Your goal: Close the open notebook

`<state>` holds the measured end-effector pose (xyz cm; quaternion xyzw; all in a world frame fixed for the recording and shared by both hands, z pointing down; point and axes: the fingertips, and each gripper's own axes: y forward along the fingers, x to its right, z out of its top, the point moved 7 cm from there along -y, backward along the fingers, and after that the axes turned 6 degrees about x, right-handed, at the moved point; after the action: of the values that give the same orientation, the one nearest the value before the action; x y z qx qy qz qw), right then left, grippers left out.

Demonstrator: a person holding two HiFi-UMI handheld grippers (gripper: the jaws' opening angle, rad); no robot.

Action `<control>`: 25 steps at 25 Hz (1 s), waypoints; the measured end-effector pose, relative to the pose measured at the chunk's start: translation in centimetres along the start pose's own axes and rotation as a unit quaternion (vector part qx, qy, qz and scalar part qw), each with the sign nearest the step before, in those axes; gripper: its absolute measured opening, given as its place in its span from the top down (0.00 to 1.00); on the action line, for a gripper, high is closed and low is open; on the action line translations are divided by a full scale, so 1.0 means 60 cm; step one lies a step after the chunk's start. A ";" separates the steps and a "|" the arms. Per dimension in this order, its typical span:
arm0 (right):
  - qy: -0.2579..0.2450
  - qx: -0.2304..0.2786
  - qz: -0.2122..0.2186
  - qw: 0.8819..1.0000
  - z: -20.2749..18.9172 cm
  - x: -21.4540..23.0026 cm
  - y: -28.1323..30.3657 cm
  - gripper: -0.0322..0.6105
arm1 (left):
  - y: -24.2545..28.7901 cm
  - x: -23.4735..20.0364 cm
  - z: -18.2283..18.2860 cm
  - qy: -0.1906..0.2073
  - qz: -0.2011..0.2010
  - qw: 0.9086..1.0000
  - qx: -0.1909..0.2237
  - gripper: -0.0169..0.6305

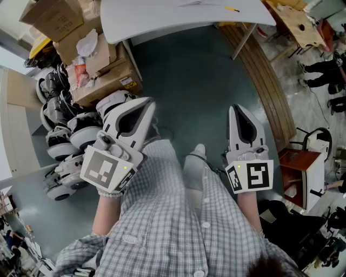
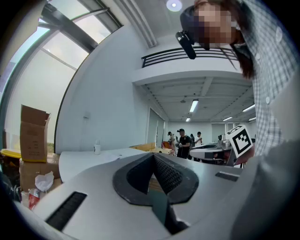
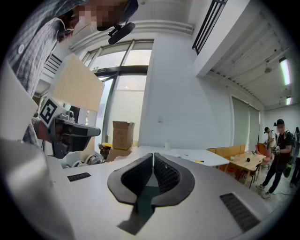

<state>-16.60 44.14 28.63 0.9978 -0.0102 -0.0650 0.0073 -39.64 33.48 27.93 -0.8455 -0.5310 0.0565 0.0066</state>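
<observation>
1. step in hand: judged as the approach, with the task itself not begun. both tongs are held at the waist, pointed about level over the floor, well short of the bench.
2. left tongs: pads pressed together, nothing between them. right tongs: likewise closed on nothing.
3. notebook: not made out in any view. pale sheets are seen at the bench's far edge near a pen; whether they are the notebook cannot be told.
4. next move, as judged: the bench is to be walked up to, the notebook found, and one cover caught and swung over. the tongs may need opening first.
5. count: tongs, two; bench, one; pen, one; bottle, one; boxes, several, stacked left of the bench.
</observation>
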 end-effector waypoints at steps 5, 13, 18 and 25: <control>0.000 0.000 -0.003 1.000 -0.001 0.000 0.000 0.91 | 0.003 -0.002 -0.002 -0.001 -0.004 1.000 -0.001 0.96; 0.004 -0.002 -0.007 1.000 -0.001 0.000 0.005 0.91 | 0.008 -0.007 0.000 -0.001 -0.010 1.000 0.000 0.96; 0.015 0.001 -0.014 1.000 -0.002 -0.003 0.006 0.91 | 0.003 -0.011 0.000 0.001 -0.009 1.000 0.003 0.96; 0.022 0.005 -0.028 0.999 0.000 -0.008 -0.004 0.91 | -0.005 -0.013 0.001 0.002 -0.013 1.000 0.007 0.96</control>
<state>-17.06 44.40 28.71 0.9989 0.0178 -0.0434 0.0008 -40.26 32.93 27.94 -0.8388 -0.5412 0.0580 0.0143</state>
